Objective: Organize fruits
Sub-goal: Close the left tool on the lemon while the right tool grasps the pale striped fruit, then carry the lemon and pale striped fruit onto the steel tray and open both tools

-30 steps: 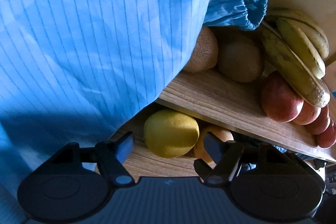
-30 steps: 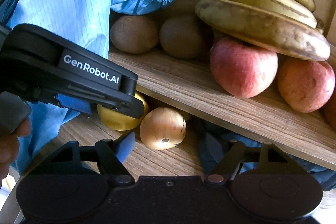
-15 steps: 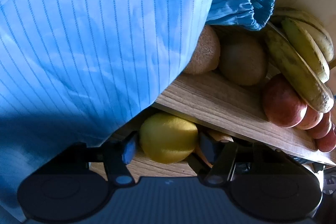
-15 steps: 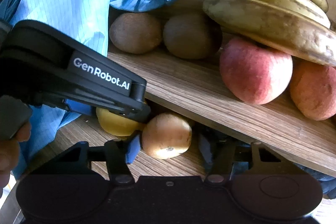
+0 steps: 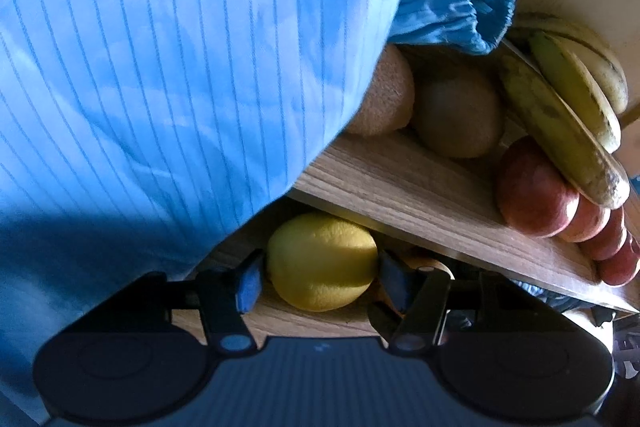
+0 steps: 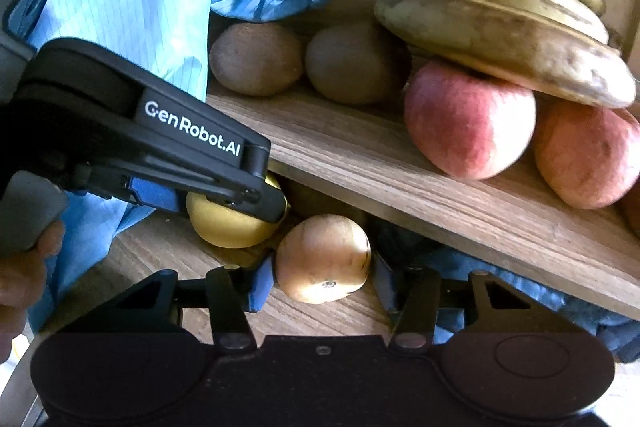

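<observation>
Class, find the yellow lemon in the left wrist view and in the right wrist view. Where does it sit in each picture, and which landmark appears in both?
Left wrist view: the lemon sits low centre, between the left gripper's fingers.
Right wrist view: the lemon sits left of centre, partly behind the left gripper, beside the orange fruit.
Shared landmark: the wooden shelf board just above it.

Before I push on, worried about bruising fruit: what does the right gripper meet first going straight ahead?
The right gripper already straddles the round orange-brown fruit; its palm would likely meet that first.
</observation>
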Motion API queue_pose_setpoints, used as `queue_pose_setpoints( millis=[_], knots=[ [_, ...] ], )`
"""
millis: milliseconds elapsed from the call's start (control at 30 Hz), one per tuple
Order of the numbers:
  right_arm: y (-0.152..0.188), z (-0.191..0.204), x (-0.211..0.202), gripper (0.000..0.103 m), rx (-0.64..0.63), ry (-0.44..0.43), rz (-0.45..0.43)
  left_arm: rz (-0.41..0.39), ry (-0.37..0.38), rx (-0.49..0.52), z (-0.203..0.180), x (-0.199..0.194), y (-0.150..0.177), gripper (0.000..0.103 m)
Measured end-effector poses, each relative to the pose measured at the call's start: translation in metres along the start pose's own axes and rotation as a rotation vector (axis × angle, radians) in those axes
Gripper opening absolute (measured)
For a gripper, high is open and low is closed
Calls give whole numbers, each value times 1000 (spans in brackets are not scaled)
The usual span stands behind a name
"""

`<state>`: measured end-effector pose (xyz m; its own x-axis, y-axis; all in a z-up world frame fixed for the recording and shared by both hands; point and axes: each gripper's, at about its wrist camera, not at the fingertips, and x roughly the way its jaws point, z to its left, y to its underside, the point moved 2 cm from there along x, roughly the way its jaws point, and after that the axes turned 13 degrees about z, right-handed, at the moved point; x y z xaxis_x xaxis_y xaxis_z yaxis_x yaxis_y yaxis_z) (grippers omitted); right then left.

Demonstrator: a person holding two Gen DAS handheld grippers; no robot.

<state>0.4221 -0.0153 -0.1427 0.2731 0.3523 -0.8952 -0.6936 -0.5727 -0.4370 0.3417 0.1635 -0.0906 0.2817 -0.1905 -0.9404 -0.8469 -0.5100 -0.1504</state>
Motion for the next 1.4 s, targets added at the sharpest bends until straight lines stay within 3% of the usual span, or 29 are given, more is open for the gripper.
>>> queue_pose_setpoints(
  millis=[700, 1400],
  knots=[
    [30, -18, -45, 53, 68, 50, -36, 4, 33, 86, -25, -21, 51, 64],
    [80, 25, -74, 53, 30, 34, -24, 6, 37, 73, -16, -41, 104, 64]
  ],
)
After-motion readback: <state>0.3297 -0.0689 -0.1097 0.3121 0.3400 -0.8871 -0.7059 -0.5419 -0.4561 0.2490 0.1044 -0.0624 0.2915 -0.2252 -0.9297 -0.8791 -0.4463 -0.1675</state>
